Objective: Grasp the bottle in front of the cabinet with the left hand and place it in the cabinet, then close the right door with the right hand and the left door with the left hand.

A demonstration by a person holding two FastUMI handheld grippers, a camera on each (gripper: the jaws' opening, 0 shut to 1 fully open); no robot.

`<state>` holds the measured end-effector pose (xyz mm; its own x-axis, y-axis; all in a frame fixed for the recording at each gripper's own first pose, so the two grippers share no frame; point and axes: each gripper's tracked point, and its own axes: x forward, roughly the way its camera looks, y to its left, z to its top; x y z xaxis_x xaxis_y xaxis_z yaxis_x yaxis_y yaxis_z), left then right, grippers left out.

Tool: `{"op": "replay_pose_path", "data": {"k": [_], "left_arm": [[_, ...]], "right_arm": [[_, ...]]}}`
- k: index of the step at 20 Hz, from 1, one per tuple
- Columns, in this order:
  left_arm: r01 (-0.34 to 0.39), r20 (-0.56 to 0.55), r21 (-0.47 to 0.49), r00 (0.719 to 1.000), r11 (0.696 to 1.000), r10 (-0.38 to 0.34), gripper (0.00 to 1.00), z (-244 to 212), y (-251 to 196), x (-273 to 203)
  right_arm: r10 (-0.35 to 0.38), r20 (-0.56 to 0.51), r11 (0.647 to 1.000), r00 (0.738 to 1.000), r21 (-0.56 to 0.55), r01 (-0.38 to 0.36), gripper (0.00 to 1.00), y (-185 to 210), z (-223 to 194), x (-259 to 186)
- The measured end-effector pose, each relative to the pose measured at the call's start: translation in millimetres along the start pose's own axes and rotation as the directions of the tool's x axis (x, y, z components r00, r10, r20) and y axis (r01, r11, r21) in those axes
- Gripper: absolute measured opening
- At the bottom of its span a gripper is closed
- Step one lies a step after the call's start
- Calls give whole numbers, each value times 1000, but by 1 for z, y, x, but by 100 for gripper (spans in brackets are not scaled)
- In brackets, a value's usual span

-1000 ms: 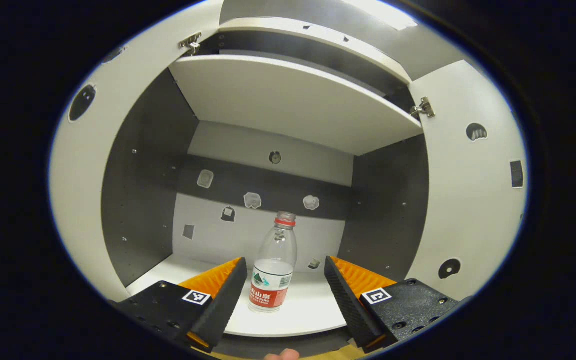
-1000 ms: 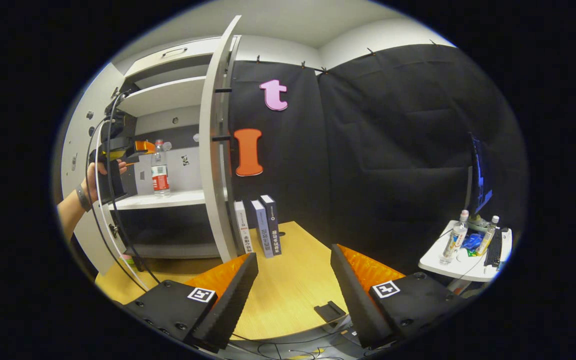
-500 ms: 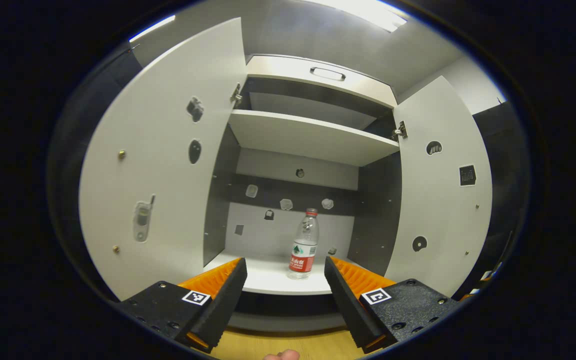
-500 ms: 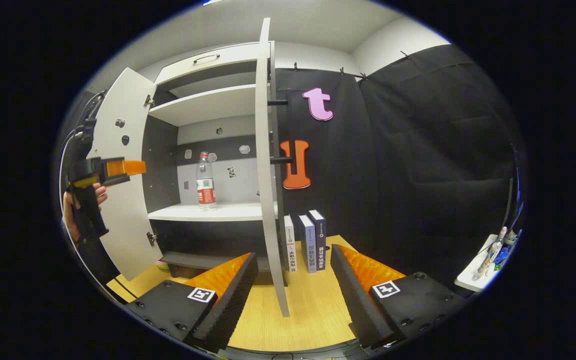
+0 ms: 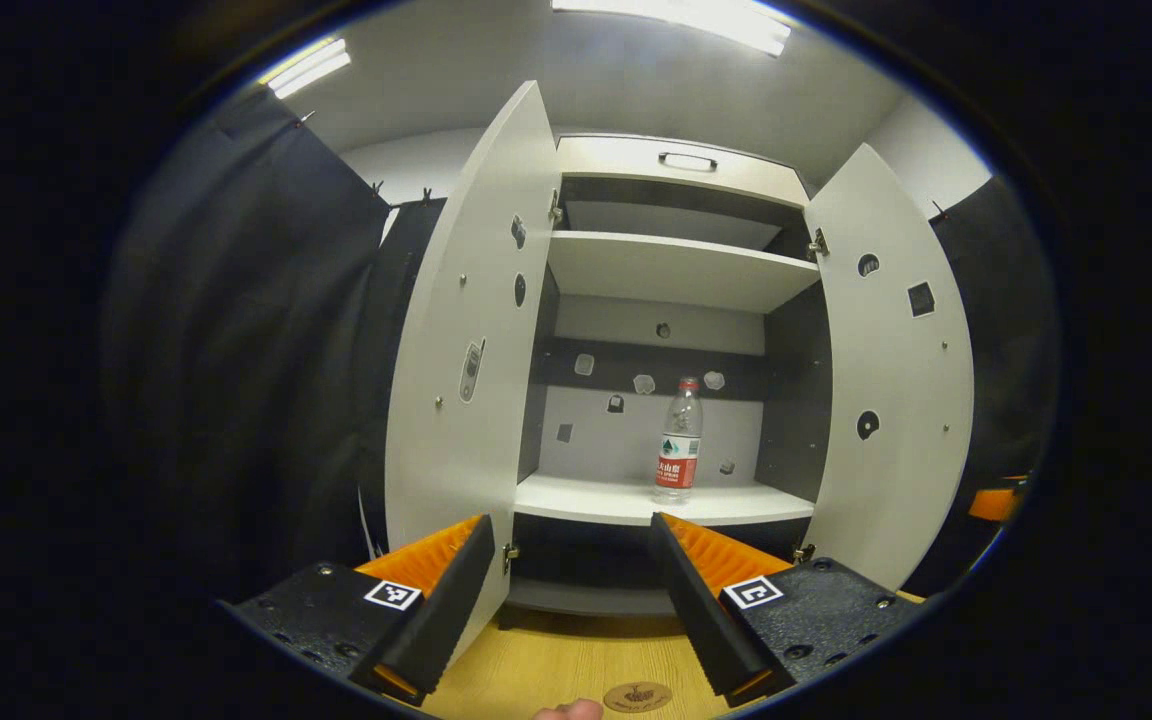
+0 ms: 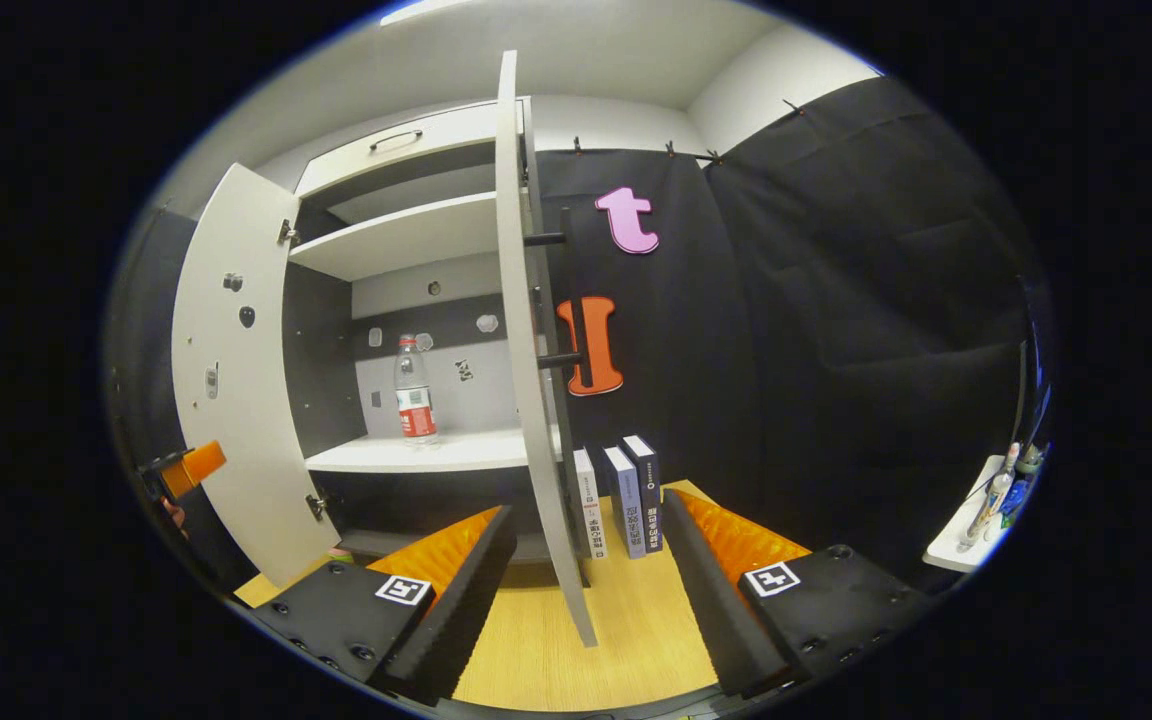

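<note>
The clear plastic bottle with a red cap and red label stands upright on the lower shelf of the white cabinet with dark inner walls, toward the shelf's right half and well apart from both grippers. The left gripper sits out in front of the cabinet with its fingers spread wide and nothing between them; the bottle appears above and beyond the gap, nearer its right finger. The right gripper is likewise wide open and empty, off to the cabinet's right side, with the edge of the open right door running down between its fingers. The left door stands open as well. In the right gripper view the bottle shows left of the right door, and a small part of the left gripper peeks past the left door's lower edge, too little to judge its opening there. That view also shows three upright books on the wooden tabletop right of the cabinet, and a white side table whose items are too small to identify. The small stickers on the cabinet's back wall are hard to make out.
</note>
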<state>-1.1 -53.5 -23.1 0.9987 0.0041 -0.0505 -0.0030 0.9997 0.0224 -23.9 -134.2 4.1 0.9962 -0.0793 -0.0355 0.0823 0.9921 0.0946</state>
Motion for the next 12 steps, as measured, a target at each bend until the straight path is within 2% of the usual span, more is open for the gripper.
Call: {"op": "replay_pose_path", "data": {"k": [4, 8, 12], "left_arm": [[33, 8, 11, 999, 999, -33, 94, -4, -11, -10], [52, -14, -15, 999, 999, -52, 95, -11, -12, -13], [23, -12, -16, 1000, 1000, -24, 95, -12, -1, -14]], "right_arm": [[-41, 61, 999, 997, -10, 42, 98, -33, 50, 10], [-64, 109, 998, 992, -6, 65, 97, -58, 105, 42], [-54, 115, 999, 992, 1, 54, 98, -62, 120, 76]]}}
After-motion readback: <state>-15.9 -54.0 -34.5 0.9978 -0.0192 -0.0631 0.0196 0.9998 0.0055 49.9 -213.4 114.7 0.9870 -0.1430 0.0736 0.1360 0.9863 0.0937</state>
